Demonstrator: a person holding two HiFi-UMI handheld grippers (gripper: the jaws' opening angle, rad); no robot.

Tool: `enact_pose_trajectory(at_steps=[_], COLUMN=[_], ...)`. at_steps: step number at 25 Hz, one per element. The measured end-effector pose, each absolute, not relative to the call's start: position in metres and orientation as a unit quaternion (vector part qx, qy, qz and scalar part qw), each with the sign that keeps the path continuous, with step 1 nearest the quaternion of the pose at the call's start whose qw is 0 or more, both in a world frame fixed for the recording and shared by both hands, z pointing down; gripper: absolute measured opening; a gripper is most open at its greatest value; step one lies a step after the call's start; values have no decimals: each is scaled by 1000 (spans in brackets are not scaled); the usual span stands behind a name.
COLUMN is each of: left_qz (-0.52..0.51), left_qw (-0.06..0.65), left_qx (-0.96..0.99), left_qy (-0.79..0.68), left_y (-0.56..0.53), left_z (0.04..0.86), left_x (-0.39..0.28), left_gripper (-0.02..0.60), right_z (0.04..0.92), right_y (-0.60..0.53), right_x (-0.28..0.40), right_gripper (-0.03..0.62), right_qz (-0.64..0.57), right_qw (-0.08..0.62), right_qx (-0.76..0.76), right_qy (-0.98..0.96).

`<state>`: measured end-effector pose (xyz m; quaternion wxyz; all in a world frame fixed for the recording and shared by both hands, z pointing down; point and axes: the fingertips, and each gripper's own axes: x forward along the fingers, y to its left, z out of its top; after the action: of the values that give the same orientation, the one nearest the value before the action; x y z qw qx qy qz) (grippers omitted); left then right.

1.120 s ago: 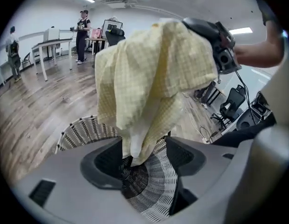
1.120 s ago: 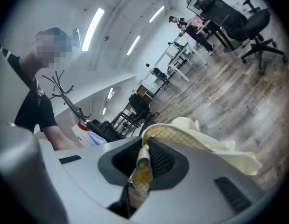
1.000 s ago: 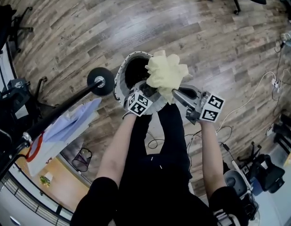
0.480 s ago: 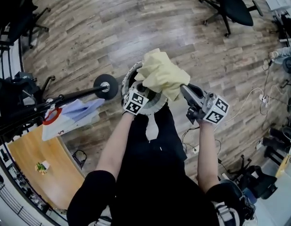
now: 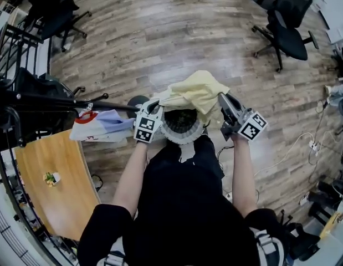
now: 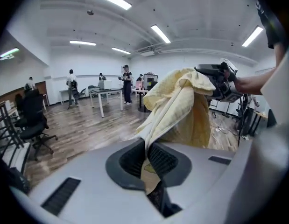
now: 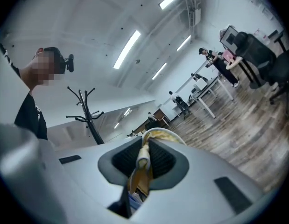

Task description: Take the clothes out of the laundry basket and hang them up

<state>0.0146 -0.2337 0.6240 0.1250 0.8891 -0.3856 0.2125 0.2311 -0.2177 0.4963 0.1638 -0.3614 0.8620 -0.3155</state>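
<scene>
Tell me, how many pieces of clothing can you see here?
2. A yellow garment, held by the left gripper and right gripper above the laundry basket; a blue-and-white garment on the rack at left. The basket may hide more.

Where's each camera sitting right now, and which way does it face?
Head view: on the head, steeply down at the laundry basket; forearms, left gripper, right gripper show.
Left gripper view: along its jaws, level across the room; the other hand shows.
Right gripper view: along its jaws, tilted toward the ceiling; the person's shoulder shows.
Shared: the yellow garment, clamped by both.
</scene>
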Motion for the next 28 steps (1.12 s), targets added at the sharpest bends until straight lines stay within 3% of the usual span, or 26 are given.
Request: enact_pose_trajectory(at_steps=[12,28], left_qz=[177,137], left_qw=[60,60], left_qx=[790,616], left_qy=[-584,-774], left_y=[-224,-138], left_z=[516,451], left_x=[-47,-103], left_gripper=[29,29], right_z=[461,401], right_y=[-288,-324], right_x=[189,50], right_gripper=[52,52], right_qz=[-315,-276], right_qw=[136,82], right_qx=[-205,28], right_qy=[917,957])
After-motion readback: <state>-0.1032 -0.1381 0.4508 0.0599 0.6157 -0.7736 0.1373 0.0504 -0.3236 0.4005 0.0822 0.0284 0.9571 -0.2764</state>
